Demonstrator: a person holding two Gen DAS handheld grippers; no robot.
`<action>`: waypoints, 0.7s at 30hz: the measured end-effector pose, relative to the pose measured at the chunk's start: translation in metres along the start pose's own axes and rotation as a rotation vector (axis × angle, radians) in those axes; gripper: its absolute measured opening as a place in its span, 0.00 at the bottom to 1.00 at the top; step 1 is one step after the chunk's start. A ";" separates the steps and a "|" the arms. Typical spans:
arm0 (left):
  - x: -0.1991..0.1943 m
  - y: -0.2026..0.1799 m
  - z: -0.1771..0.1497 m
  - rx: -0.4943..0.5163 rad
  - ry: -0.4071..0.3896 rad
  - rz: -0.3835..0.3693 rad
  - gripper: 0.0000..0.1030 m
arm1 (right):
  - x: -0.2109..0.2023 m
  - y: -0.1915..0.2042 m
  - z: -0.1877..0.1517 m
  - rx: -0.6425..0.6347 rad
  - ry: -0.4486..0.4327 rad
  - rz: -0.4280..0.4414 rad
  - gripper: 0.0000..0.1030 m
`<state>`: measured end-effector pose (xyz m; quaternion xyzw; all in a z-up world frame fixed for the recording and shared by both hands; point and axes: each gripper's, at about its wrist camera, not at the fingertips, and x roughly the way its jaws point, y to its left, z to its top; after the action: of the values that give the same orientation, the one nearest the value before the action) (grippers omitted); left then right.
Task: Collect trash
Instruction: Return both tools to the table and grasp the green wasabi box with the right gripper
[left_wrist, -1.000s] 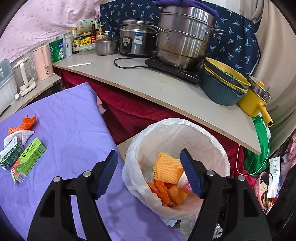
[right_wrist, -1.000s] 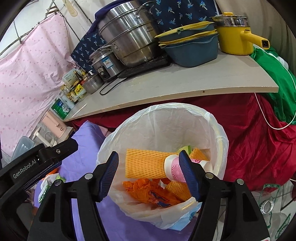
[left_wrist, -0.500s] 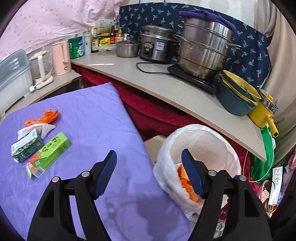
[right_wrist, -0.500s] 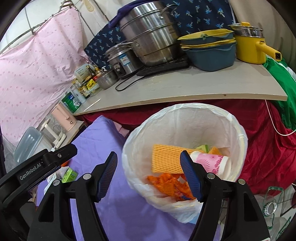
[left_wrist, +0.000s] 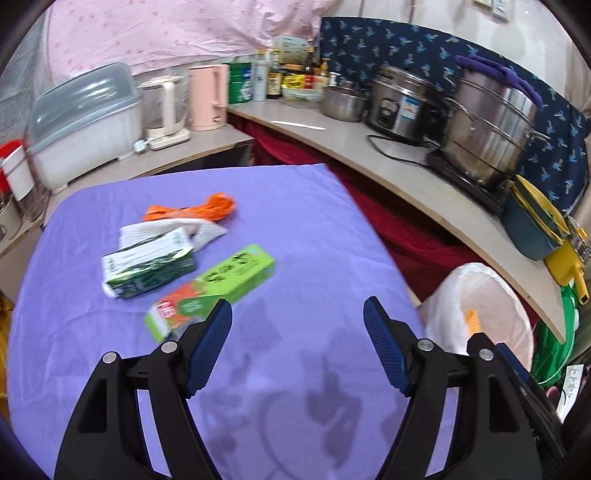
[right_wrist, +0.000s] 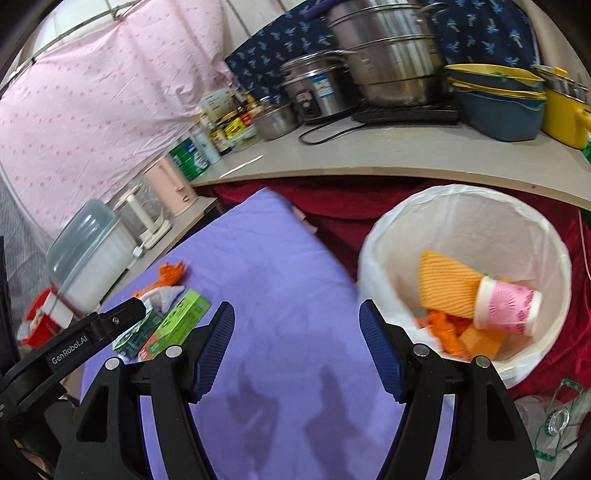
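Now both the left gripper (left_wrist: 297, 319) and right gripper (right_wrist: 296, 321) gape empty over purple cloth (left_wrist: 295, 229), green box (left_wrist: 214, 291) lower left, lined bin (right_wrist: 554, 258) at right.

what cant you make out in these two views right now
- Light green box: print motion-blurred, left wrist view; its near end is behind the left gripper.
- Trash bin: contents hidden by its rim there.
- Dark green carton: partly covered by the other gripper's arm, right wrist view.

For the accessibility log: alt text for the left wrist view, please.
The open, empty left gripper hangs over a purple-covered table bearing a light green box, a dark green carton and an orange wrapper. A white-lined bin stands at right.
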<state>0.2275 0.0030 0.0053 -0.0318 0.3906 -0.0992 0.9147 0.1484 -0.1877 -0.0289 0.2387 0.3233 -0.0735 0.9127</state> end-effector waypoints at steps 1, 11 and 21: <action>0.000 0.010 -0.001 -0.008 0.001 0.013 0.68 | 0.004 0.009 -0.003 -0.013 0.010 0.009 0.66; -0.001 0.114 -0.012 -0.113 0.020 0.133 0.68 | 0.041 0.090 -0.039 -0.113 0.109 0.086 0.66; 0.003 0.190 -0.007 -0.151 0.020 0.202 0.71 | 0.083 0.160 -0.069 -0.169 0.193 0.111 0.68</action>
<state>0.2546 0.1886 -0.0276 -0.0603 0.4075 0.0228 0.9109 0.2212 -0.0127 -0.0659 0.1842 0.4007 0.0279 0.8970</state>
